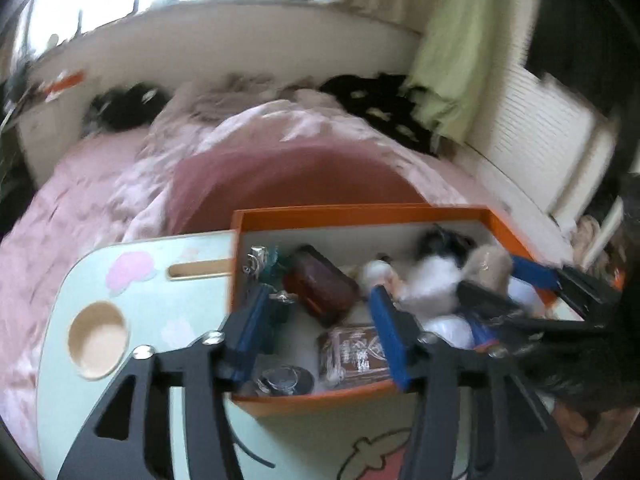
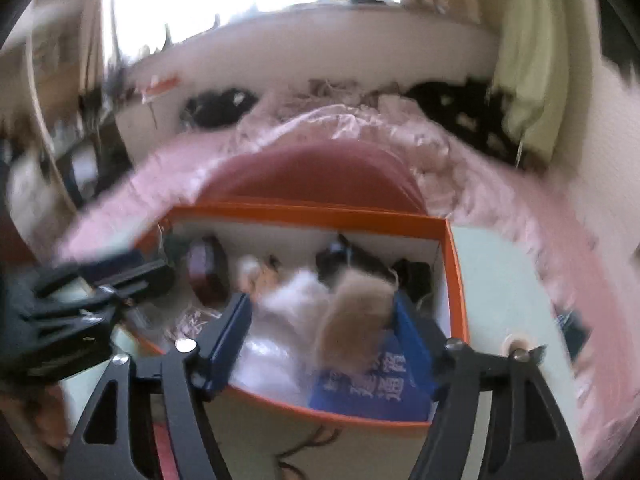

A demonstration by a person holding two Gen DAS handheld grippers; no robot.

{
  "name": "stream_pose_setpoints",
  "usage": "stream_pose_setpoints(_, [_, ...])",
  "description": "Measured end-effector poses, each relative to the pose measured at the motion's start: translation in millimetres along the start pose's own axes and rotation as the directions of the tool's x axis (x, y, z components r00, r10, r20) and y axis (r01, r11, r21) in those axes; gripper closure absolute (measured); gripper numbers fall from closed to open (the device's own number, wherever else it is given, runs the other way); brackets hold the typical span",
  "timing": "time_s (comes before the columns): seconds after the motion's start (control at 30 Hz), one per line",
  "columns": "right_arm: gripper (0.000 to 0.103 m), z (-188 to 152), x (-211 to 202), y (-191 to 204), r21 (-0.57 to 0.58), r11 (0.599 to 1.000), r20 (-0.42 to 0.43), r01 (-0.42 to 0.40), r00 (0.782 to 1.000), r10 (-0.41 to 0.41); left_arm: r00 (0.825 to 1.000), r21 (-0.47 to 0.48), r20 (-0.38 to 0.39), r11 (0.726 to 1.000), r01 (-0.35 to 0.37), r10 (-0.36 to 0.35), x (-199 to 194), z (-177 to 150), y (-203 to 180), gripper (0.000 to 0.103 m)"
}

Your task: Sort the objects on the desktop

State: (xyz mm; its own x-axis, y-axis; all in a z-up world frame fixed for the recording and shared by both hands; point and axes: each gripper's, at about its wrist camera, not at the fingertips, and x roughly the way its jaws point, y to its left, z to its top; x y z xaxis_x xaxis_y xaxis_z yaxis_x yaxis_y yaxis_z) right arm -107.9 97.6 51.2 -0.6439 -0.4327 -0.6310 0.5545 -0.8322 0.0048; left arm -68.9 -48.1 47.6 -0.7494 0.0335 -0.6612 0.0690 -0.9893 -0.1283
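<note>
An orange box stands on a pale green lap table. It holds a dark red case, a brown snack packet, a blue packet, white wrapped items and keys. My left gripper hangs open and empty over the box's left half. My right gripper is open over the right half. A fluffy tan and white plush lies blurred between its fingers, touching the right one.
The table has a round cup recess and a slot. A pink quilt surrounds the table. Black clothes and a green cloth lie behind. A small dark item rests at the table's right edge.
</note>
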Motion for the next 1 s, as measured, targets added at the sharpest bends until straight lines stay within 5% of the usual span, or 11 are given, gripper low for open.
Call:
stream_pose_setpoints(0.07, [0.028, -2.0, -3.1, 0.0, 0.003, 1.0, -0.001, 0.017, 1.0, -0.017, 0.999, 0.055, 0.026, 0.998, -0.034, 0.033, -0.4, -9.6, -9.9, 0.039])
stream_pose_setpoints(0.7, [0.028, -19.5, -18.0, 1.8, -0.018, 1.0, 0.005, 0.002, 1.0, -0.002, 0.999, 0.025, 0.046, 1.0, -0.019, 0.017, -30.6, -27.5, -8.9, 0.038])
stream_pose_setpoints(0.83, [0.027, -25.1, -41.3, 8.5, -0.001, 0.999, 0.046, -0.044, 0.998, 0.044, 0.998, -0.002, 0.07, 1.0, 0.0, 0.0, -56.3, -29.3, -6.2, 0.038])
stream_pose_setpoints(1.0, [0.019, -41.1, -72.0, 23.9, -0.064, 0.998, 0.048, -0.004, 0.999, 0.007, 0.998, 0.026, 0.051, 0.999, 0.02, -0.022, -88.0, -38.7, -9.9, 0.029])
